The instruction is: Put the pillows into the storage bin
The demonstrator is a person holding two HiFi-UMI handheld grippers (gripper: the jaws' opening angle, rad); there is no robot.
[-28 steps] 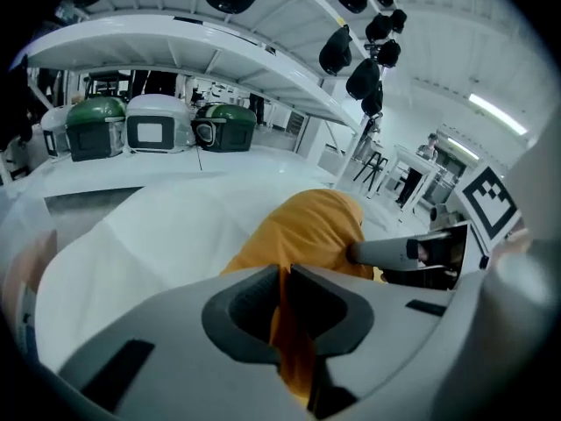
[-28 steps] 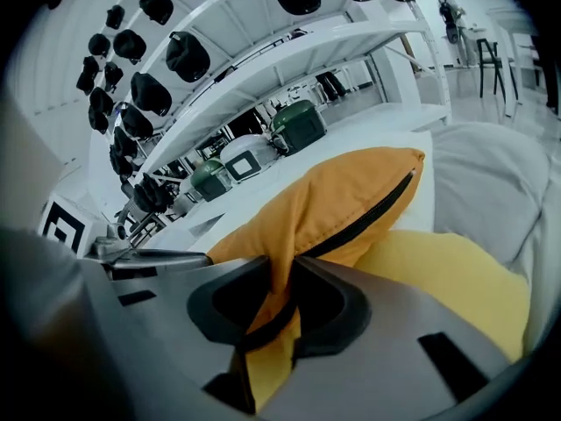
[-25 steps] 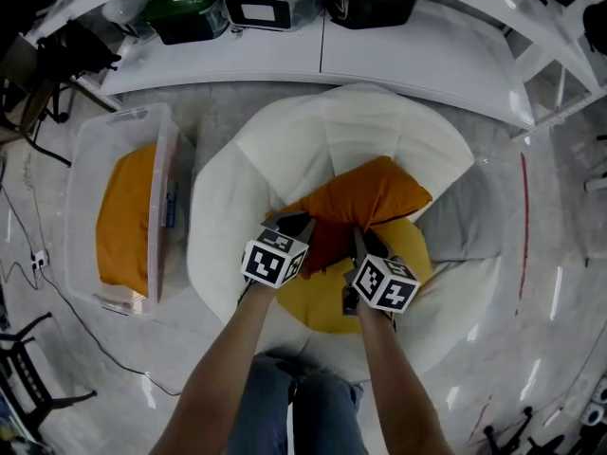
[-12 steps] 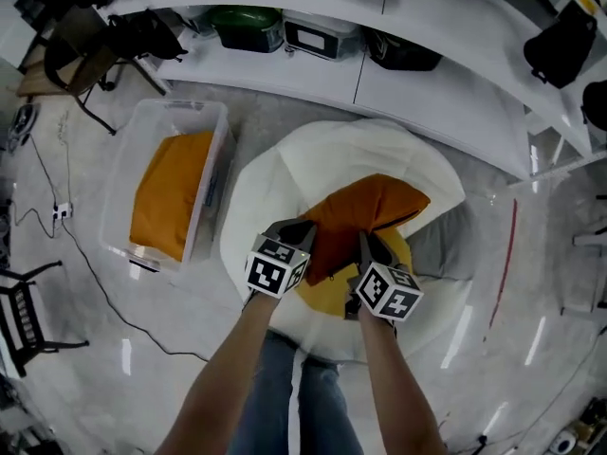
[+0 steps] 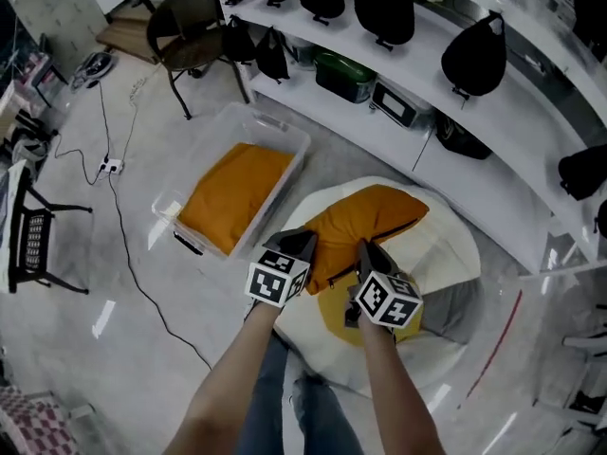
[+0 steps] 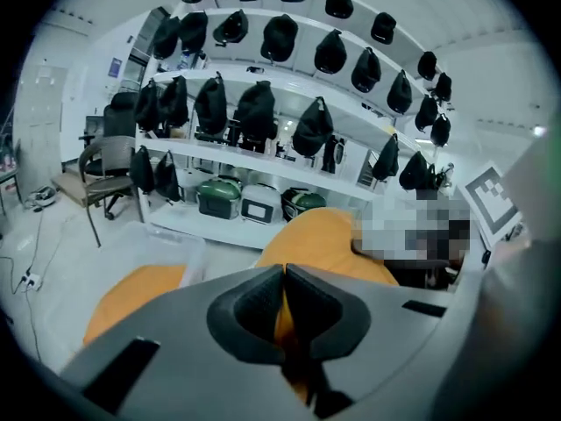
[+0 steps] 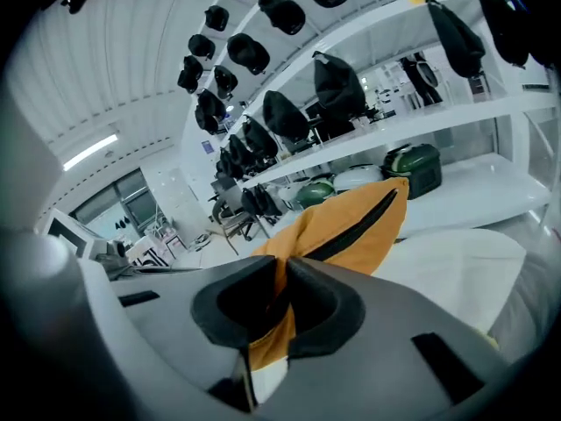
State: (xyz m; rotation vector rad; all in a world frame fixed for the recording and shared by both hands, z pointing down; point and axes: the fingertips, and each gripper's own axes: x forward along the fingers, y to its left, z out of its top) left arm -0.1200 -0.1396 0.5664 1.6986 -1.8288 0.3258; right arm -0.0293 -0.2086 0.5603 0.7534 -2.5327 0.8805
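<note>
Orange pillow (image 5: 375, 214) raised since earlier; left gripper (image 5: 302, 237) clamped on its fabric; right gripper (image 5: 365, 247) just tightened likewise.

Indoor lab or studio-like workroom, long curved white shelves (image 5: 517, 112) lined with black bags (image 5: 471, 57) and hard equipment cases (image 5: 346, 74), an office chair (image 5: 190, 12) at the side, a power strip (image 5: 111, 167) on the glossy pale floor (image 5: 76, 349), a strip light (image 7: 88, 152) overhead
</note>
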